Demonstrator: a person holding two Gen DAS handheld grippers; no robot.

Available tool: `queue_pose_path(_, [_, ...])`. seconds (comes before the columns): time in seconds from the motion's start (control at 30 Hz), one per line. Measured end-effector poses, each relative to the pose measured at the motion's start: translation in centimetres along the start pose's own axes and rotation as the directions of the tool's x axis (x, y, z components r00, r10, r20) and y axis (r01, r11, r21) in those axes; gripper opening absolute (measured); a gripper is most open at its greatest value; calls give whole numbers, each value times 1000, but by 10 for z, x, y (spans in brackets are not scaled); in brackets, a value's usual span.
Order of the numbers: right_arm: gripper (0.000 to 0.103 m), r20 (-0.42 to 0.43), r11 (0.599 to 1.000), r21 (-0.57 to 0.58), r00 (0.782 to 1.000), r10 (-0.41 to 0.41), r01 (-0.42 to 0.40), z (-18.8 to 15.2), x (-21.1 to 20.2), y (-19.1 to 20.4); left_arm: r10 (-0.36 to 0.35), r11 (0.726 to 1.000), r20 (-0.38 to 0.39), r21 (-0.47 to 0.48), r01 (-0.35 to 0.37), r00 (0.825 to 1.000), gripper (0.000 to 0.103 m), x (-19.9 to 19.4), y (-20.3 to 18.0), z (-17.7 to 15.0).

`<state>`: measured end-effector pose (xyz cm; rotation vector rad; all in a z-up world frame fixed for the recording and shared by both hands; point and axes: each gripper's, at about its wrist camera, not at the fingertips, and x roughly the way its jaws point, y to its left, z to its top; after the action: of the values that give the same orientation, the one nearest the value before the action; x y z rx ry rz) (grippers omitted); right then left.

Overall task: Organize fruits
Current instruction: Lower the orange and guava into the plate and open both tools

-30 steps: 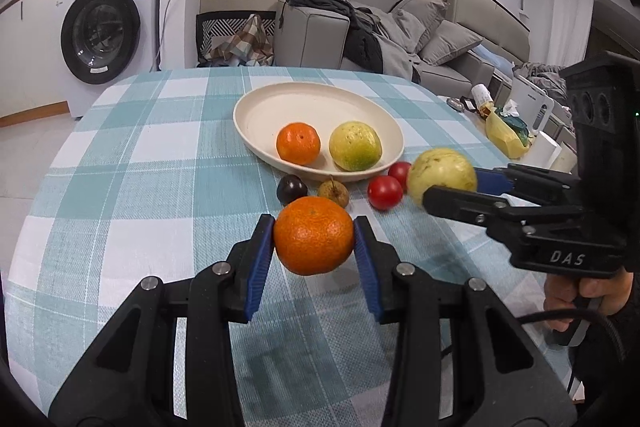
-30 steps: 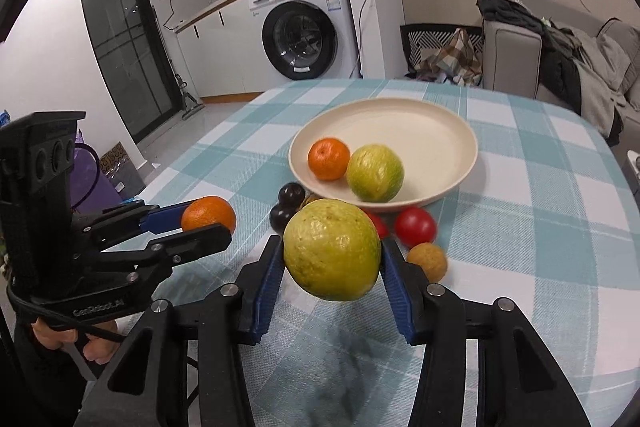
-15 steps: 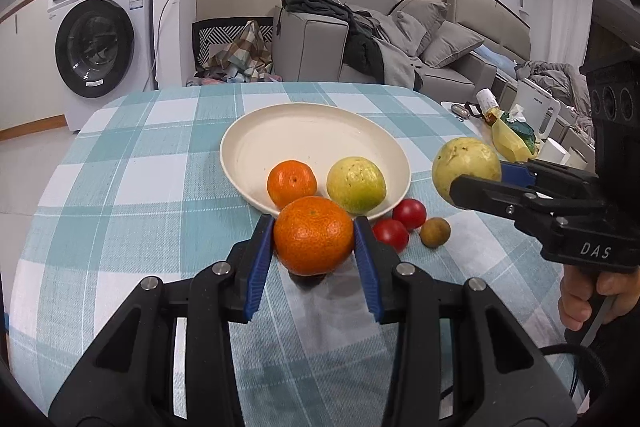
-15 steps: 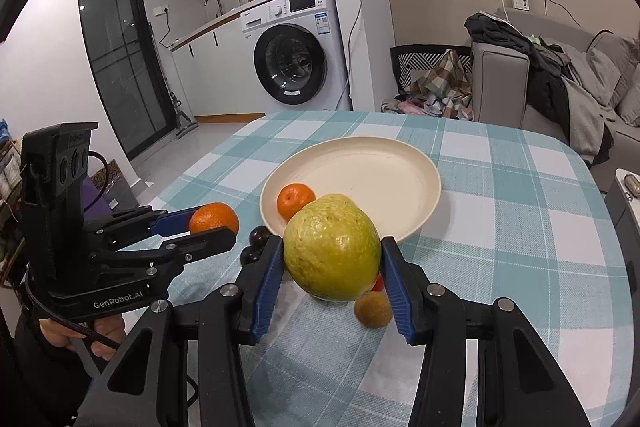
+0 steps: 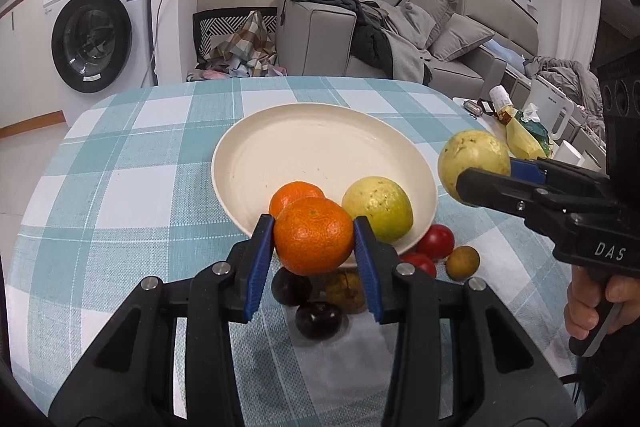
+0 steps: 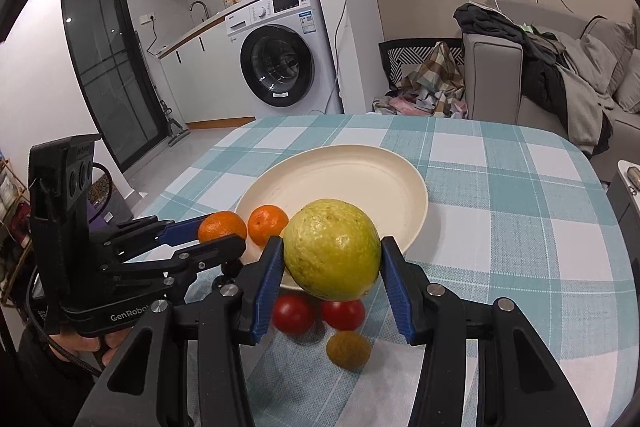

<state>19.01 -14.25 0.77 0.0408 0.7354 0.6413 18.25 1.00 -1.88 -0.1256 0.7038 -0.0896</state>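
Left hand-held gripper (image 5: 314, 241): its blue-padded fingers are closed against both sides of a round orange mandarin (image 5: 313, 235), carried in the air above the near rim of the plate.
Right hand-held gripper (image 6: 332, 269): its blue pads clamp a large yellow-green guava (image 6: 332, 254), lifted clear of the tabletop, just at the plate's near edge.
Plate: a wide, shallow cream plate (image 5: 320, 151) sits on the teal-and-white checked tabletop (image 5: 120, 187); most of its surface is bare.
On the plate: a second small orange mandarin (image 5: 294, 195) and a second yellow-green guava (image 5: 378, 207), side by side at the near rim.
On the tabletop by the plate: two red cherry tomatoes (image 6: 294, 313), a small round brown longan (image 6: 348, 349), two dark purple plums (image 5: 318, 319), and a brownish fruit (image 5: 346, 291) partly hidden behind the left gripper.
Background: white front-loading washing machine (image 6: 280, 59), grey sofa (image 5: 420, 39) heaped with clothes.
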Motion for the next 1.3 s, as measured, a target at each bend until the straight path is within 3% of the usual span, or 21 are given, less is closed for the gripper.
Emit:
queue_pose_path(1.03, [49,-63,999,46,998,-20,23,14,49,-23,6,997,-24,73,-4,1000,37,40,-6,20])
queue_pose_path(1.3, [49,-81,997,62,996,-33,38,12,58,-27,0,999,-27,53,1,1000,37,45,-2,22])
